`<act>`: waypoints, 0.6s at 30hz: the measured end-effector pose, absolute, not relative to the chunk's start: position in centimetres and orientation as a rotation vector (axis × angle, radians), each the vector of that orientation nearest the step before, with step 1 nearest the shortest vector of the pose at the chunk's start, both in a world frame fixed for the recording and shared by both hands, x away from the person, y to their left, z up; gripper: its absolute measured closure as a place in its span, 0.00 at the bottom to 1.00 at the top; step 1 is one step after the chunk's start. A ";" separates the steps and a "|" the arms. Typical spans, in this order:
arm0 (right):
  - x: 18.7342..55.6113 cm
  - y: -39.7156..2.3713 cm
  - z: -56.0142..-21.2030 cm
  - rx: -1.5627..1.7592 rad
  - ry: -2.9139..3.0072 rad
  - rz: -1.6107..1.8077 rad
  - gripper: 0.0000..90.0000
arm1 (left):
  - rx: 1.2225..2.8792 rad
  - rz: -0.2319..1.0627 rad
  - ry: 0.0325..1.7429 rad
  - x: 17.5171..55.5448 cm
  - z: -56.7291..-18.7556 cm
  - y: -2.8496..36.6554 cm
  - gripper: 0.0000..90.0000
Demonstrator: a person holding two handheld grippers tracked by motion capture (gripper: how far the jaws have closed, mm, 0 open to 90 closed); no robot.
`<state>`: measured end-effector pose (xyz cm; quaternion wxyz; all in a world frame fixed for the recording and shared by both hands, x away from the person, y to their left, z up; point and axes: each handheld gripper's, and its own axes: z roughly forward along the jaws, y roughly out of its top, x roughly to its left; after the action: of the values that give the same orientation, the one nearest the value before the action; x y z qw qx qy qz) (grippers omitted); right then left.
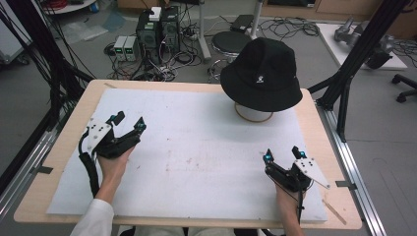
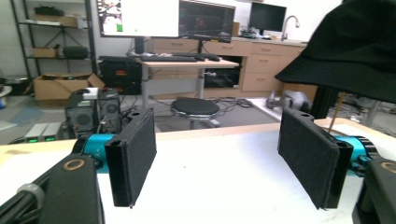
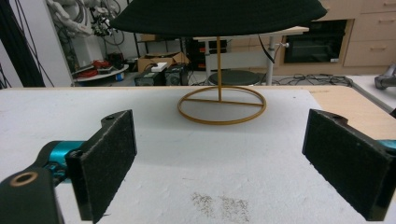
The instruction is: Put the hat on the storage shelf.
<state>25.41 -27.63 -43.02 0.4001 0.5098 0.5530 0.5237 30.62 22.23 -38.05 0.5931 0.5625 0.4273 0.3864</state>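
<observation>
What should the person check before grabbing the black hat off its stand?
1. Left gripper open: ok, its jaws stand wide apart with nothing between them.
2. Right gripper open: ok, jaws apart and empty.
3. Hat sitting on its stand: ok, the hat rests on top of the gold post, above the ring base.
4. Path to the hat free: ok, just bare white mat lies between both grippers and the stand.
5. Stand upright: ok, the ring base lies flat on the mat and the post rises straight.
6. Stand fixed to the table: cannot tell, so it might tip when the hat is lifted.
</observation>
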 end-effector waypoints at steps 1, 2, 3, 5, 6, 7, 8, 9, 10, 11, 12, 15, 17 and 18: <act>25.4 -27.7 -43.0 1.291 1.401 1.323 0.10 | 1.305 0.904 0.999 30.5 -38.2 22.5 0.31; 25.4 -27.7 -43.0 1.291 1.402 1.321 0.10 | 1.311 0.909 1.003 30.3 -38.5 22.8 0.31; 25.4 -27.7 -43.1 1.292 1.403 1.320 0.10 | 1.309 0.914 1.008 30.1 -38.7 23.1 0.32; 25.4 -27.7 -43.1 1.293 1.405 1.319 0.10 | 1.299 0.920 1.027 29.9 -39.2 23.5 0.32; 25.4 -27.7 -43.1 1.299 1.403 1.320 0.10 | 1.298 0.921 1.037 29.7 -39.5 23.8 0.32; 25.4 -27.6 -43.1 1.301 1.402 1.321 0.10 | 1.293 0.922 1.047 29.6 -39.8 24.0 0.32; 25.4 -27.6 -43.1 1.307 1.399 1.321 0.10 | 1.291 0.923 1.055 29.5 -40.0 24.1 0.32; 25.4 -27.6 -43.1 1.306 1.400 1.321 0.10 | 1.292 0.926 1.063 29.3 -40.2 24.3 0.32; 25.3 -27.7 -43.1 1.306 1.397 1.320 0.10 | 1.290 0.931 1.070 29.1 -40.4 24.6 0.32; 25.3 -27.7 -43.1 1.303 1.396 1.319 0.10 | 1.287 0.933 1.078 29.0 -40.6 24.8 0.32; 25.3 -27.8 -43.1 1.302 1.397 1.318 0.10 | 1.287 0.941 1.086 28.7 -40.7 25.0 0.32; 25.2 -27.8 -43.1 1.317 1.392 1.318 0.10 | 1.270 0.954 1.110 28.2 -41.0 25.9 0.31; 25.2 -27.9 -43.1 1.310 1.390 1.312 0.10 | 1.268 0.959 1.125 27.9 -41.1 26.5 0.31; 25.2 -27.9 -43.1 1.311 1.391 1.311 0.10 | 1.264 0.961 1.134 27.8 -41.2 26.7 0.31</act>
<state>25.18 -27.94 -43.13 0.4004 0.5182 0.5499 0.5185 27.76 26.72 -41.23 0.5606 0.5363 0.4813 0.4080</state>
